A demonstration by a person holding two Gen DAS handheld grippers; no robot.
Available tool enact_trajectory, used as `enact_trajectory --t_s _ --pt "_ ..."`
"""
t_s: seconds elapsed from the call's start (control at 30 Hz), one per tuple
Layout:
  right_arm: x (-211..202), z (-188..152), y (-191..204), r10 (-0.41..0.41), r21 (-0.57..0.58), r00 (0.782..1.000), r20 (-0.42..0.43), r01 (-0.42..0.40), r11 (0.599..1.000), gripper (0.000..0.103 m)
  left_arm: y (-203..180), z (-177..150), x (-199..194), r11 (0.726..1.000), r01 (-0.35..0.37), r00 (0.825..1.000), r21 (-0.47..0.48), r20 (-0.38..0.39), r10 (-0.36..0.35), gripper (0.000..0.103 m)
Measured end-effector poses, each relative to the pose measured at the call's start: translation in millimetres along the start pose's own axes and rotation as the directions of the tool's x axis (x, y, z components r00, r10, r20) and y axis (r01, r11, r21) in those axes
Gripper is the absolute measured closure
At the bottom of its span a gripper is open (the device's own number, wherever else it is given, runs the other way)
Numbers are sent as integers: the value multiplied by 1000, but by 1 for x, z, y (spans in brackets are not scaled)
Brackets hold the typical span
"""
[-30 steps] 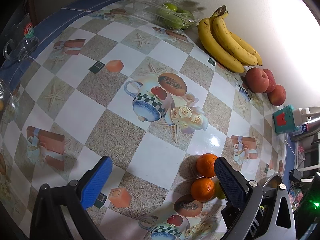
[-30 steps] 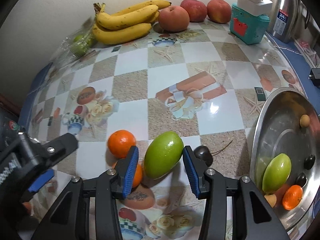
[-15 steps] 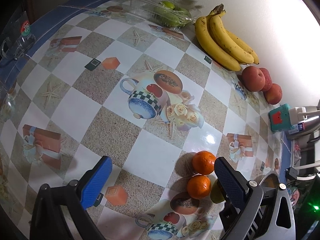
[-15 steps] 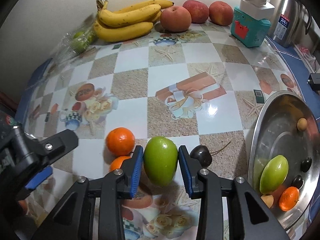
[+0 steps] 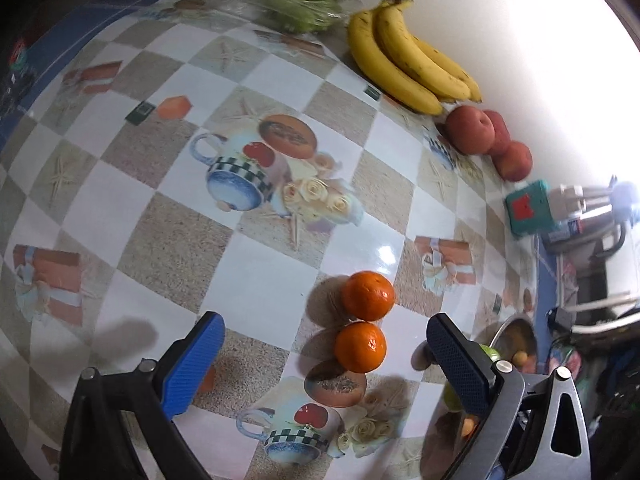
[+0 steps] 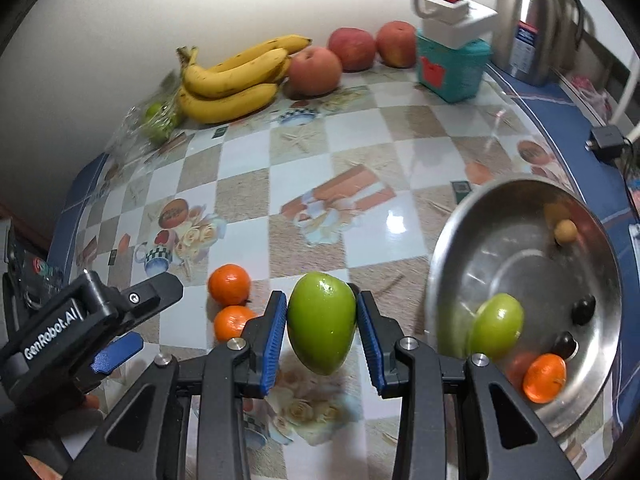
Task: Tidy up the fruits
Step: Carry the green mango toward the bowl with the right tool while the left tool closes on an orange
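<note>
Right gripper (image 6: 322,326) clamped on green mango (image 6: 321,322), lifted off the surface (image 6: 400,152) — likely bound for steel bowl (image 6: 448,248). Left gripper (image 5: 320,354) wide apart, empty — beside two tangerines (image 5: 360,347).

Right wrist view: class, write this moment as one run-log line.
right gripper: shut on green fruit, lifted | left gripper: open, empty | bowl: part filled | oranges: on table

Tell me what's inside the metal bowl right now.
In the metal bowl: a green fruit, a mandarin, two small dark fruits, and one small tan fruit. Something reddish beside the mandarin may be only a reflection; I cannot tell.
</note>
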State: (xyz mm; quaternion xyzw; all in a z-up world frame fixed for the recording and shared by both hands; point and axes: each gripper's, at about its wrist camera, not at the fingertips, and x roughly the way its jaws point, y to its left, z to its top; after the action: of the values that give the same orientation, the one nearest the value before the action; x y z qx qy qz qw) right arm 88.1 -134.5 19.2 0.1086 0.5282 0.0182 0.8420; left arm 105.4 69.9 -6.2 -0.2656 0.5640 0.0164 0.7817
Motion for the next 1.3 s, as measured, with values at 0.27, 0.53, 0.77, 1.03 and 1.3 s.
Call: enact_trajectory --t_s 0.27,0.53,0.77,1.03,1.3 --pt "-12 -3 -20 13 51 1000 10 -14 999 65 -18 -10 19 996 -28 998 85 -51 33 28" --pt "-17 -2 -31 28 72 1000 13 -29 997 66 -28 -16 28 990 -61 996 129 -60 69 46" --pt "-21 -2 -38 40 80 999 15 -41 996 66 -36 -19 34 986 -67 995 151 -69 78 58" --pt "-24 -3 -46 53 85 999 13 -54 995 66 -43 -23 35 984 -80 994 157 -61 91 66" --pt "-28 -2 -53 73 101 997 19 -74 992 66 -41 -22 28 989 -72 996 126 -39 77 66"
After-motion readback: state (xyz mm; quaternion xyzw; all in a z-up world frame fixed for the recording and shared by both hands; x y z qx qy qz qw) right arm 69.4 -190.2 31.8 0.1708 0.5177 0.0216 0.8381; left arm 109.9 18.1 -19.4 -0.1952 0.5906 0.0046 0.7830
